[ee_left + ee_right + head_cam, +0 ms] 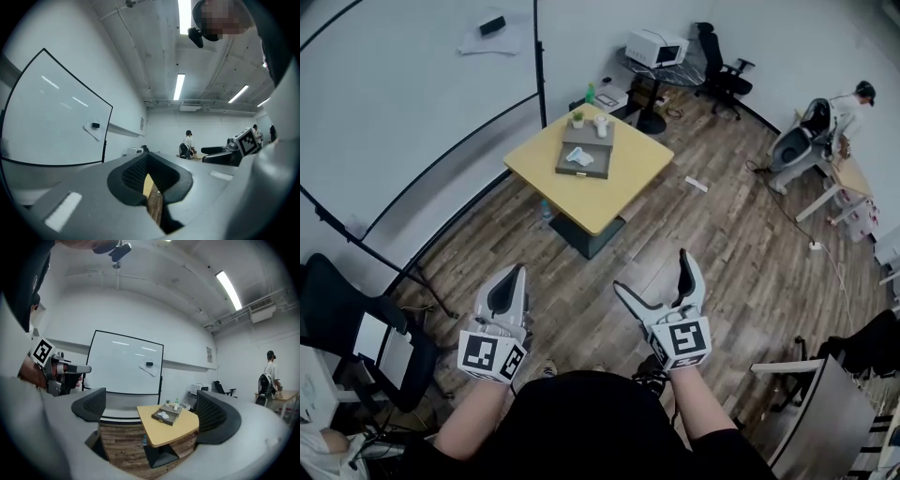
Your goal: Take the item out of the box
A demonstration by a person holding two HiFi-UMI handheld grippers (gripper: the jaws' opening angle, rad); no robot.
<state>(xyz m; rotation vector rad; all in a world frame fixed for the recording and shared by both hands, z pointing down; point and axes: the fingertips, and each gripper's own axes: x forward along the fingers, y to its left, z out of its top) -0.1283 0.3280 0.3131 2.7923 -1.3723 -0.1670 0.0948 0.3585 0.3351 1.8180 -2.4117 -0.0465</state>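
Left gripper (517, 274) is pointing level, its black-padded jaws sitting together with nothing clamped. Right gripper (651, 271), just beside it, is holding its jaws wide apart and empty. Well ahead of both grippers, across the brown wooden plank floor (722, 244), the square yellow-topped surface (623, 183) is standing, showing between the right gripper's open jaws. The shallow grey box (570, 171) is lying on it, the small white item (580, 159) resting inside. A small potted plant (577, 119) and a white cup (601, 125) are standing just beyond the box.
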